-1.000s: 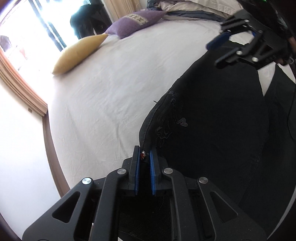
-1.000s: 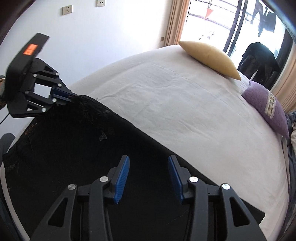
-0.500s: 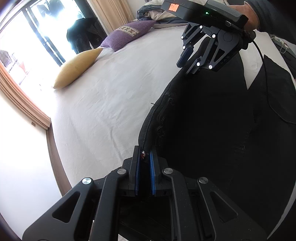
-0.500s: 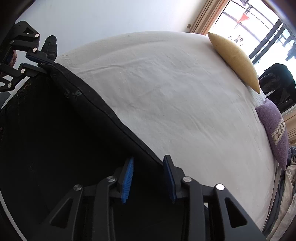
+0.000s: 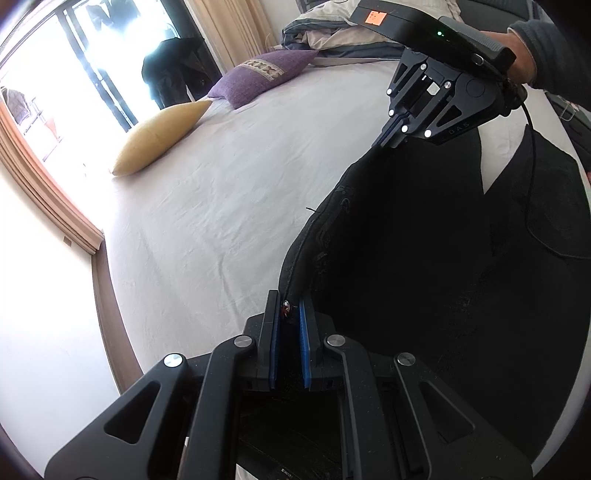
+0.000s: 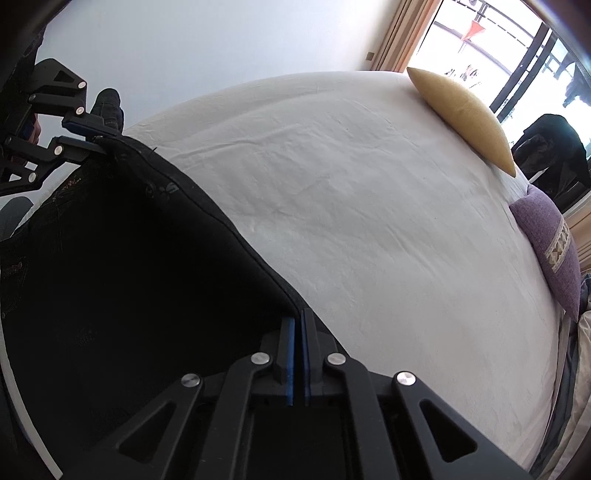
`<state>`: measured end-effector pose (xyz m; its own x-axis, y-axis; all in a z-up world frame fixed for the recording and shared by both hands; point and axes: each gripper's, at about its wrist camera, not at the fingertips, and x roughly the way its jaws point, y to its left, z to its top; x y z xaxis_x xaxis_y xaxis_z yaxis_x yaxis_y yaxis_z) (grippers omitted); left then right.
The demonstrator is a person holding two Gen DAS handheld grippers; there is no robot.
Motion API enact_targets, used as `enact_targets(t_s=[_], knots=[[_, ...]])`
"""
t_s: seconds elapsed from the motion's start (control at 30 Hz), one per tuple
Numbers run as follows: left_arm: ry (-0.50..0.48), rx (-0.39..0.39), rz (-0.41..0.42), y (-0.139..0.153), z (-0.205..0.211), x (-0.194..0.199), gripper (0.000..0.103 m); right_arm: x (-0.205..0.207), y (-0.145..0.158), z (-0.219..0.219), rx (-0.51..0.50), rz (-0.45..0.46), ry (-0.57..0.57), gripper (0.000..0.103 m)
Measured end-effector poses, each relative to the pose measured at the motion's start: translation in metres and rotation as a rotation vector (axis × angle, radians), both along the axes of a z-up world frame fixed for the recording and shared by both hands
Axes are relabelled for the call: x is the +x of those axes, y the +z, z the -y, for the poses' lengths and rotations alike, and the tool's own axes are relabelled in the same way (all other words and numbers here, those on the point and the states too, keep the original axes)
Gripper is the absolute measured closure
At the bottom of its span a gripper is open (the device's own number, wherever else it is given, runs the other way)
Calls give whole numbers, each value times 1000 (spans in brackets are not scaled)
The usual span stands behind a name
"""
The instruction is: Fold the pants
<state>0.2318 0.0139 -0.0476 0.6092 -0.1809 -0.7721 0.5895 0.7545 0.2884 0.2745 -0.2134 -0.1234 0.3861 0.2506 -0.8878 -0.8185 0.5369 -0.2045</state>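
Note:
Black pants [image 5: 424, 240] lie spread on a white bed, also seen in the right wrist view [image 6: 129, 266]. My left gripper [image 5: 290, 314] is shut on the near end of the pants' edge, where a small red tag shows between the pads. My right gripper [image 6: 297, 321] is shut on the far end of the same edge. Each gripper shows in the other's view: the right one [image 5: 391, 138] at the top right, the left one [image 6: 92, 138] at the far left. The edge runs taut between them.
The white bed sheet [image 5: 221, 192] stretches left of the pants. A yellow pillow [image 5: 159, 142] and a purple pillow [image 5: 266, 75] lie at the far side by a bright window. Bunched bedding [image 5: 325, 33] sits at the head. A white wall [image 6: 184, 44] is behind the bed.
My right gripper has closed its open fingers on the pants' edge. The left gripper has kept its hold, and the edge has lifted slightly between the two.

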Motion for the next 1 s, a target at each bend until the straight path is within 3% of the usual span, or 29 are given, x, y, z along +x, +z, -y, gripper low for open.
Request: enact_targets(t_s=[0.3, 0.47, 0.77, 1.0], knots=[[-59, -19, 52, 22, 11, -61, 95, -71, 22, 20, 30, 62, -16, 100], [-100, -33, 33, 21, 20, -109, 95, -128, 23, 31, 19, 83, -26, 100], [-158, -18, -37, -8, 28, -198, 95, -217, -2, 35, -21, 91, -35, 100], [-190, 24, -73, -40, 23, -251, 95, -266, -31, 20, -123, 103, 18, 100]])
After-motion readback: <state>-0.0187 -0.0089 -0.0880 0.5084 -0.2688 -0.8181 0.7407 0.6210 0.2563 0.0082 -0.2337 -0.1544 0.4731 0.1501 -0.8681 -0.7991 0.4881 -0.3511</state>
